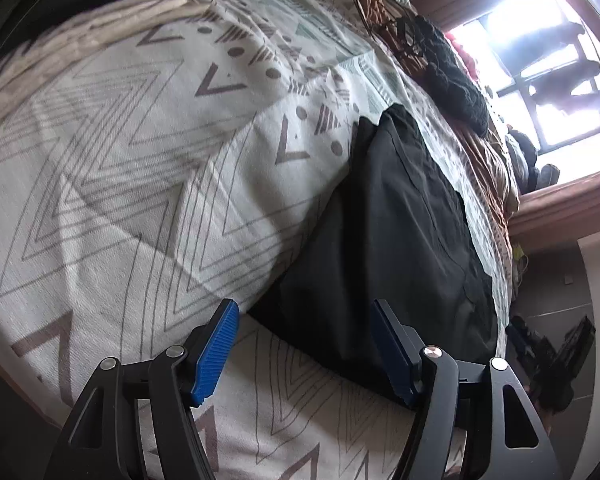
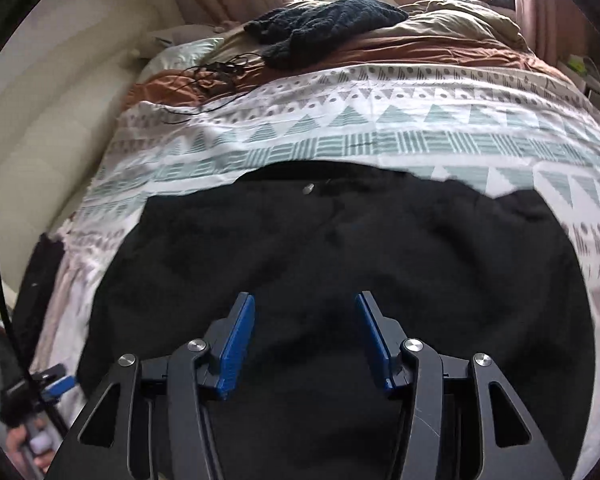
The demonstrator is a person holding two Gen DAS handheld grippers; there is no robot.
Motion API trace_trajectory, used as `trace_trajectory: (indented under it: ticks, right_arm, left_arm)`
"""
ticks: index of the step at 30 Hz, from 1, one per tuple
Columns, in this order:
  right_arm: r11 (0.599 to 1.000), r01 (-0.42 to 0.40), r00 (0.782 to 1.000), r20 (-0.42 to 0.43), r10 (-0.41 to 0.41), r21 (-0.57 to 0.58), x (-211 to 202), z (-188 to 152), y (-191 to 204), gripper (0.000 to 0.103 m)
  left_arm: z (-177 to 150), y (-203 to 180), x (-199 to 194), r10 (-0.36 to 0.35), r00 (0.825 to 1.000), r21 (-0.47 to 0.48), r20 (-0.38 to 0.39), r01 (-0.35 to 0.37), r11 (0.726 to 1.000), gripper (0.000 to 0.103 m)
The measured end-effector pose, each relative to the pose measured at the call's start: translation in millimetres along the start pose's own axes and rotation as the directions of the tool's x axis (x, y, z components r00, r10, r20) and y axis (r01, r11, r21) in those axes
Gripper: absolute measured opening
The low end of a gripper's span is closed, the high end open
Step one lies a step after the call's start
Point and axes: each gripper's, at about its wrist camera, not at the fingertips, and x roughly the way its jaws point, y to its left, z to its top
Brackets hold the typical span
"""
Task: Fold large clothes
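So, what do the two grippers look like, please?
Both look alike: the left gripper and right gripper have black linkage arms with silver round pivot screws, triangular cut-outs lower down, and blue ribbed pads on the fingers.

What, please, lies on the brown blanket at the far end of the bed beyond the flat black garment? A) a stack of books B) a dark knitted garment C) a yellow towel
B: the right wrist view shows a dark knitted garment crumpled on the brown blanket, beyond the flat black garment.

Left gripper (image 1: 304, 344) and right gripper (image 2: 304, 344) both spread apart, empty
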Motion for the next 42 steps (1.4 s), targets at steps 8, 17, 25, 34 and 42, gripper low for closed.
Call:
trace_trajectory:
  ticks: [8, 17, 25, 34, 42]
  right_arm:
    - [0.994, -0.079, 0.997, -0.007, 0.080, 0.073, -21.0, -59.1, 9.0, 0.052]
    - [0.987, -0.129, 0.990, -0.041, 0.133, 0.099, -34.3, -113.0, 24.4, 0.051]
    - [0.996, -0.086, 0.994, -0.067, 0.088, 0.027, -30.3, -136.3, 50.4, 0.051]
    - [0.996, 0.082, 0.987, -0.139, -0.085, -0.028, 24.3, -139.6, 52.5, 0.050]
    - [0.992, 0.122, 0.985, -0.124, -0.123, -0.016, 45.4, -116.1, 48.4, 0.042]
  left_arm:
    - [5.2, 6.1, 20.2, -0.008, 0.999, -0.025, -0.049, 0.007, 1.000, 0.058]
    - [11.8, 2.5, 26.6, -0.019, 0.998, -0.015, -0.052, 0.019, 1.000, 0.054]
    - [3.6, 6.7, 21.9, -0.049, 0.998, -0.012, -0.041, 0.048, 0.999, 0.047]
    - [11.6, -3.2, 40.9, -0.060, 0.997, -0.005, -0.047, 0.060, 0.998, 0.040]
    - [7.8, -5.3, 31.7, -0.087, 0.996, -0.018, -0.007, 0.087, 0.996, 0.016]
